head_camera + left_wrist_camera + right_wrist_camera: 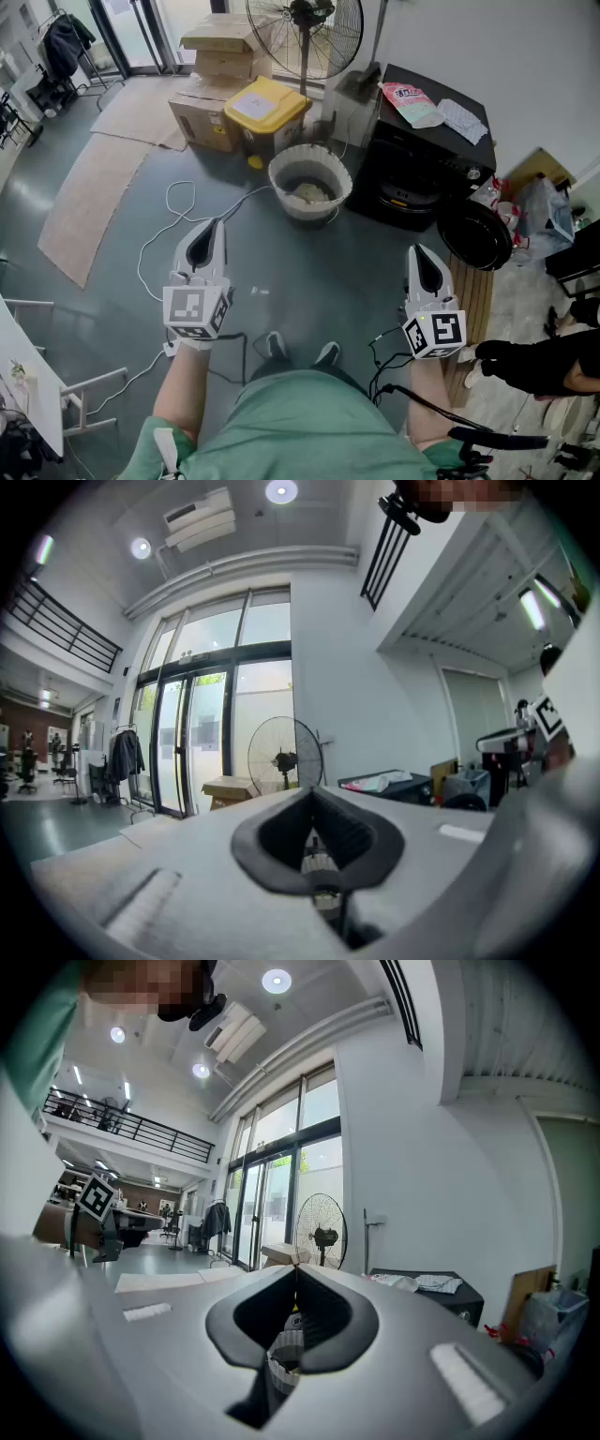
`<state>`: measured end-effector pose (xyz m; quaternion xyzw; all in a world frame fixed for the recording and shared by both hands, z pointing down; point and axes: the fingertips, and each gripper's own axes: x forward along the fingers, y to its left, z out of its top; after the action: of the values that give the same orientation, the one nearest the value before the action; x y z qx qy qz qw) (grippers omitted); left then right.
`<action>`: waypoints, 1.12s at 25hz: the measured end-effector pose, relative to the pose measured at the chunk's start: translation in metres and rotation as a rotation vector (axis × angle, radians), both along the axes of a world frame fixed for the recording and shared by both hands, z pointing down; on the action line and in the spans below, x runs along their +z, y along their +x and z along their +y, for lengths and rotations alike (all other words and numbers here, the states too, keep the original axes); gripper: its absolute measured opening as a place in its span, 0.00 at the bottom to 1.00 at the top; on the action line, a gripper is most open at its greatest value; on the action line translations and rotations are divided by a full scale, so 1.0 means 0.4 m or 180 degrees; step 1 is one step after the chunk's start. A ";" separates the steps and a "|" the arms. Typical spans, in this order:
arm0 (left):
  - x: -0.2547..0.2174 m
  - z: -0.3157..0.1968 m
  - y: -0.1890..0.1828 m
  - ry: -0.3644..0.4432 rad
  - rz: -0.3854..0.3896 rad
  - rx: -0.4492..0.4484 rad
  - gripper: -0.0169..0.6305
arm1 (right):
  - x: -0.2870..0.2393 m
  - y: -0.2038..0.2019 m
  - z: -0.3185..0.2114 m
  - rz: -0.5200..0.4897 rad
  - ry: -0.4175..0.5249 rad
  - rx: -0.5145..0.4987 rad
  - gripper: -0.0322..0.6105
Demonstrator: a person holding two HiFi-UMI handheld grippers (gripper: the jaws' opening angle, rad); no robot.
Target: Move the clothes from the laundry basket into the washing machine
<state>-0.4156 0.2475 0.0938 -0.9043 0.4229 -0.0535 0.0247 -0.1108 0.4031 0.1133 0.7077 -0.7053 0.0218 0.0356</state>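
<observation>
Loose green top (300, 427), dark shoes (274, 346) with pale soles, white-shelled left hand-held gripper (214, 225) and right hand-held gripper (419, 249), black ribbed jaw linings, black-and-white marker cubes (195, 310), thin black cable (389, 361)

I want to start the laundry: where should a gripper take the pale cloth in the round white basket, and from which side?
Probably best to pinch the top of the cloth near its middle, coming straight down through the open mouth of the basket. The basket stands upright and its walls ring the cloth, so a sideways approach would meet the wall first.
</observation>
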 end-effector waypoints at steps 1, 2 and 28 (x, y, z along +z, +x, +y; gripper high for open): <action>-0.001 0.005 0.008 0.0008 -0.0004 0.0002 0.02 | 0.002 0.007 0.005 0.0019 0.0013 -0.0015 0.05; -0.002 0.011 0.017 0.0014 -0.0007 0.0003 0.02 | 0.004 0.014 0.010 0.0030 0.0020 -0.0024 0.05; 0.026 0.072 0.201 -0.0086 -0.0074 -0.0329 0.11 | 0.046 0.252 -0.021 -0.0317 0.0114 -0.0170 0.17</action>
<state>-0.3353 0.2763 0.1041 -0.8808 0.4679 -0.0709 0.0145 -0.0099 0.3946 0.1319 0.6871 -0.7252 0.0435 -0.0117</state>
